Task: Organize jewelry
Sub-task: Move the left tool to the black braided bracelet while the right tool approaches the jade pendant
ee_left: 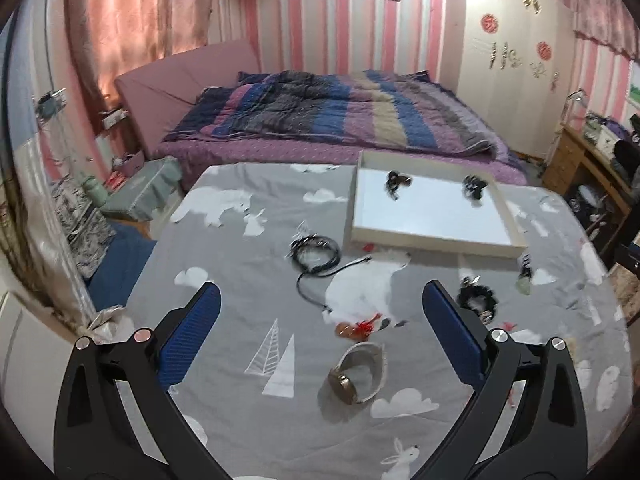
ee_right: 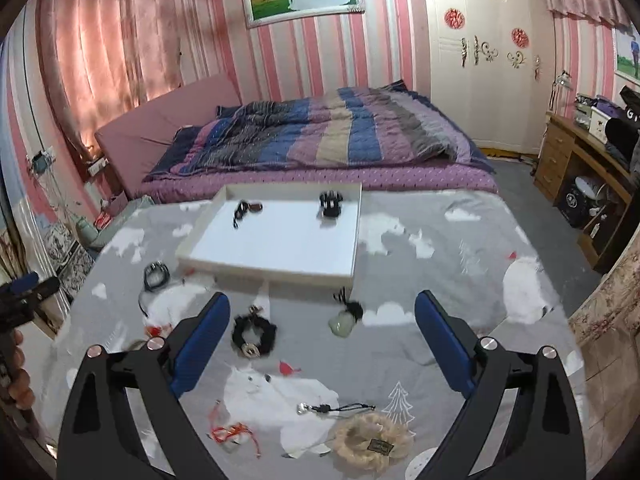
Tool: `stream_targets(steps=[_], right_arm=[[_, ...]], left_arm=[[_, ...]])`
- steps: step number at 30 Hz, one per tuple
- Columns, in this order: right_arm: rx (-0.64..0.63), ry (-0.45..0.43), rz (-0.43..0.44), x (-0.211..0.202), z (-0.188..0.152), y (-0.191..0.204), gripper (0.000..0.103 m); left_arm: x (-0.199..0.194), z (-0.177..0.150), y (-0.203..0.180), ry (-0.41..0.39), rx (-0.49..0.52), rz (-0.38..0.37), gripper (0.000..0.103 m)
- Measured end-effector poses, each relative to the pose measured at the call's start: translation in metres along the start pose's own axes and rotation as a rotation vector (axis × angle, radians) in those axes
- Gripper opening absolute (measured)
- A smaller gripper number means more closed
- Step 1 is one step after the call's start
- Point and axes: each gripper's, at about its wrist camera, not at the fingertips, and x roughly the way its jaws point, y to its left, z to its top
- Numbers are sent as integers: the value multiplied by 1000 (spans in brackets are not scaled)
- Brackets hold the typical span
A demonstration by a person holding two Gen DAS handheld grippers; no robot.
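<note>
— Both my jaws stand wide apart and hold nothing. Between the left gripper's [ee_left: 322, 320] fingers, nearest, lies a beige-strapped watch with a brown round face [ee_left: 356, 374]; just past it a small red-and-amber charm [ee_left: 358, 328], then a coiled black cord necklace [ee_left: 316, 254].

— And your right gripper [ee_right: 322, 334]?

— Nearest between its fingers lies a blond plaited hair ring [ee_right: 370, 442], then a black cord with a silver pendant [ee_right: 336, 407]; farther, a black fuzzy scrunchie [ee_right: 254, 334] and a pale green stone on a black tassel [ee_right: 344, 320]. Beyond both, the shallow white tray [ee_right: 264, 270] holds two dark pieces at its far end.

— What might go wrong?

— I judge the cords risky: pinched at one loop, they could trail, snag the grey printed cloth [ee_left: 240, 360] or catch the tray's rim. The watch strap looks springy and may twist out.
</note>
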Motion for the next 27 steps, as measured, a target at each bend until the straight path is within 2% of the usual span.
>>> stream_targets(steps=[3,9,13,19,27], right_arm=[[31,16,-14,18,-13,-17,94],[78,72,-28,48,-28,-46,94],[91,78,-35,57,-31,-54,94],[82,88,-89,68,-30,-43,94],[29,113,-217,83,-25,-16,94]], left_arm=[[11,-7,0,28,-13,31,100],[39,-16,11,85,-87,39,100],[51,-12,12,103,-74,60,100],[62,-7,13,80,-14,28,100],[101,8,25,122,21,-31,100]])
